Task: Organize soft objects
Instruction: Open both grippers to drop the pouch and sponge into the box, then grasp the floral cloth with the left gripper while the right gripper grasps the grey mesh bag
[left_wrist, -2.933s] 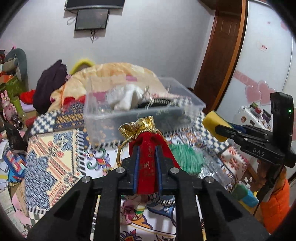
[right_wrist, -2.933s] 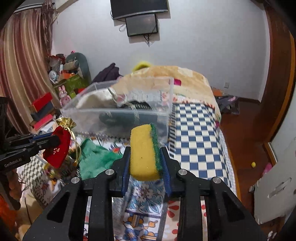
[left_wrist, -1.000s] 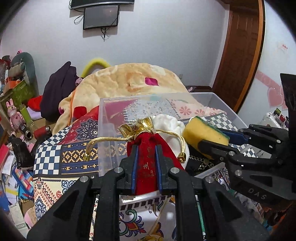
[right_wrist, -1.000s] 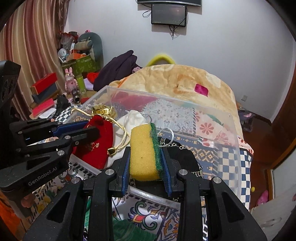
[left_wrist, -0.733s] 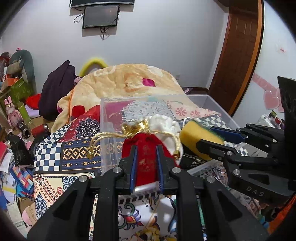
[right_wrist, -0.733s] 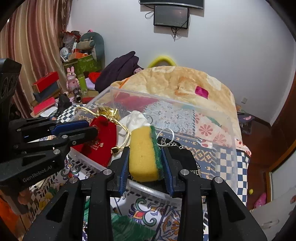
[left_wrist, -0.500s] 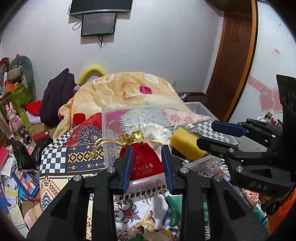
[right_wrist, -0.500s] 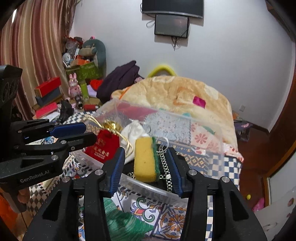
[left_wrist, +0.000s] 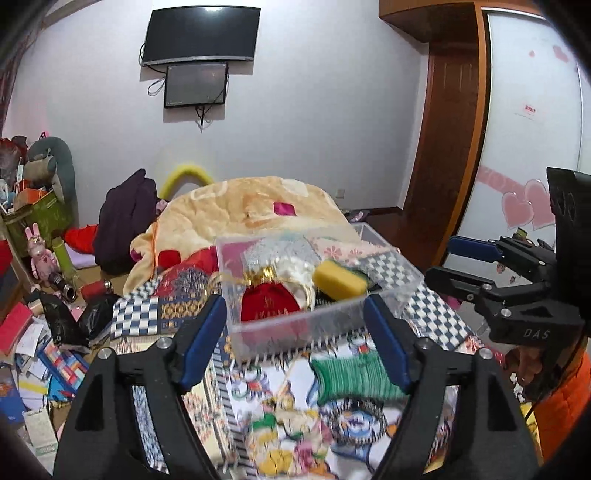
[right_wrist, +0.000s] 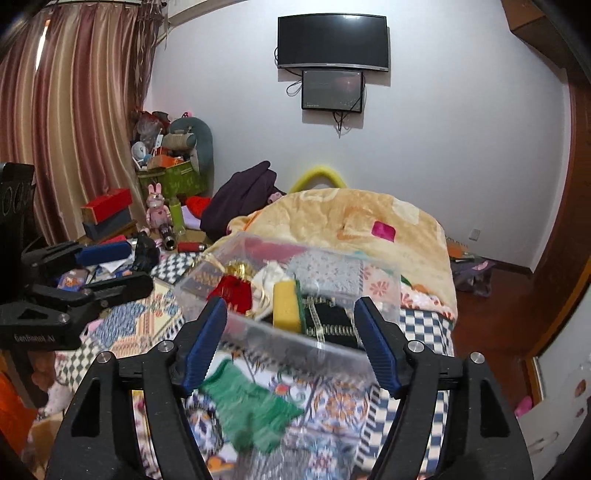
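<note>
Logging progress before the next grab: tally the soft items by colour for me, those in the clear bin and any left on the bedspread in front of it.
Red: 1, drawstring pouch in the clear bin
White: 1, cloth pouch in the bin
Yellow: 1, sponge in the bin
Black: 1, trimmed fabric in the bin
Green: 1, cloth on the bedspread
Total: 5

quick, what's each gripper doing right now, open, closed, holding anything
Left gripper: open, holding nothing.
Right gripper: open, holding nothing.
</note>
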